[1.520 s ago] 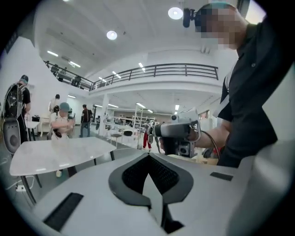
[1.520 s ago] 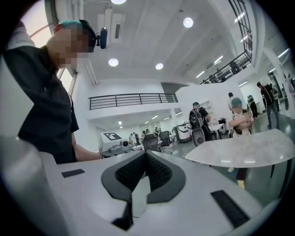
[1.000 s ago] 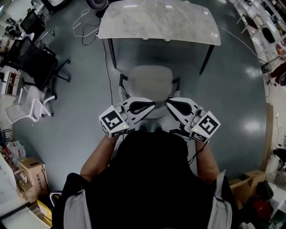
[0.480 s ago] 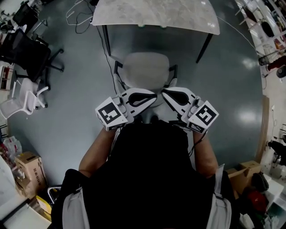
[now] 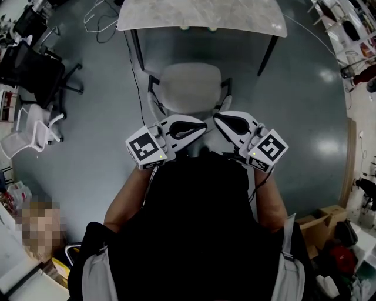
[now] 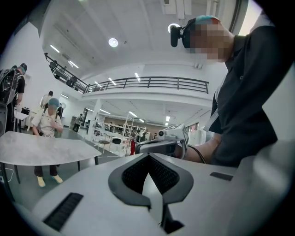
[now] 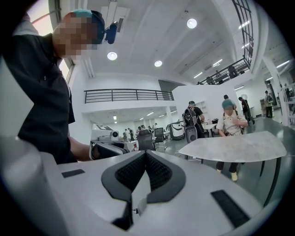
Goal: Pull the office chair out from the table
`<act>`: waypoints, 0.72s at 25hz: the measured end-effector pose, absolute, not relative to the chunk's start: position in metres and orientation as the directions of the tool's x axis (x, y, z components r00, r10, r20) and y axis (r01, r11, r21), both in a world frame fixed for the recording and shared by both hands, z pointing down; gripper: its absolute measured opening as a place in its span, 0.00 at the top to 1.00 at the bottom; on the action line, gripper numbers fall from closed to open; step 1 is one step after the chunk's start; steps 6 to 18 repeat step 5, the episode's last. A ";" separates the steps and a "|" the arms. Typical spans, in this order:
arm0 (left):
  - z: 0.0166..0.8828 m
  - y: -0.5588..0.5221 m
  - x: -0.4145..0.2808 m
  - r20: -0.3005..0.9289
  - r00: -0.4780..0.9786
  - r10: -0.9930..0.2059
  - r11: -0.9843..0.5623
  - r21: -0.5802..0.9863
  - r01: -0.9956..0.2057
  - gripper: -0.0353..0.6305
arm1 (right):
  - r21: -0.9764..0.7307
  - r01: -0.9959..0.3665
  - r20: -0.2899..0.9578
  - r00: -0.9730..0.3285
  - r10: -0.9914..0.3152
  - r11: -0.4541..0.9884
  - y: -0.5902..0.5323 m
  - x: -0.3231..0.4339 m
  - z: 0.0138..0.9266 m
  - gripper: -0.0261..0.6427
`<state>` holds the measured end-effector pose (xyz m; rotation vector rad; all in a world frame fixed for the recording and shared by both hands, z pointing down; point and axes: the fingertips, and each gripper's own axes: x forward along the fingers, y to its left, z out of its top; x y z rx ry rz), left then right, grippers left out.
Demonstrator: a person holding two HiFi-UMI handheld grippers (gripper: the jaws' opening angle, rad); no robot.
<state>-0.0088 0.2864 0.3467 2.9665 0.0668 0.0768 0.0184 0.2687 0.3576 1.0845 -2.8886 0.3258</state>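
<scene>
In the head view the grey-seated office chair (image 5: 191, 88) stands on the floor just short of the marble-topped table (image 5: 200, 14), its seat out from under the top. My left gripper (image 5: 204, 126) and right gripper (image 5: 216, 120) hover over the chair's near side, tips almost meeting, pointing at each other. Both are shut with nothing between the pads. The left gripper view shows its shut jaws, the right gripper (image 6: 161, 140) beyond them and the table (image 6: 41, 150) at left. The right gripper view shows its shut jaws, the left gripper (image 7: 110, 148) and the table (image 7: 235, 145).
A black office chair (image 5: 35, 67) and a white chair (image 5: 32, 132) stand at the left. Cables (image 5: 97, 17) lie on the floor by the table's left leg. Cardboard boxes (image 5: 326, 223) sit at lower right. A person (image 7: 230, 122) stands beyond the table.
Table and chair sit higher in the head view than before. Both grippers stay tip to tip and shut, drawn slightly back from the seat.
</scene>
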 end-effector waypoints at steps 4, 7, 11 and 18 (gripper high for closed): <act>0.358 0.289 -0.004 0.054 0.997 0.053 -0.982 0.186 0.042 0.93 | -0.193 -0.663 0.108 -0.747 -0.656 0.723 0.272 0.028 0.362 0.93; 0.361 0.289 -0.002 0.055 0.997 0.052 -0.981 0.192 0.041 0.93 | -0.197 -0.666 0.108 -0.744 -0.659 0.720 0.273 0.031 0.362 0.93; 0.361 0.289 -0.002 0.055 0.997 0.052 -0.981 0.192 0.041 0.93 | -0.197 -0.666 0.108 -0.744 -0.659 0.720 0.273 0.031 0.362 0.93; 0.361 0.289 -0.002 0.055 0.997 0.052 -0.981 0.192 0.041 0.93 | -0.197 -0.666 0.108 -0.744 -0.659 0.720 0.273 0.031 0.362 0.93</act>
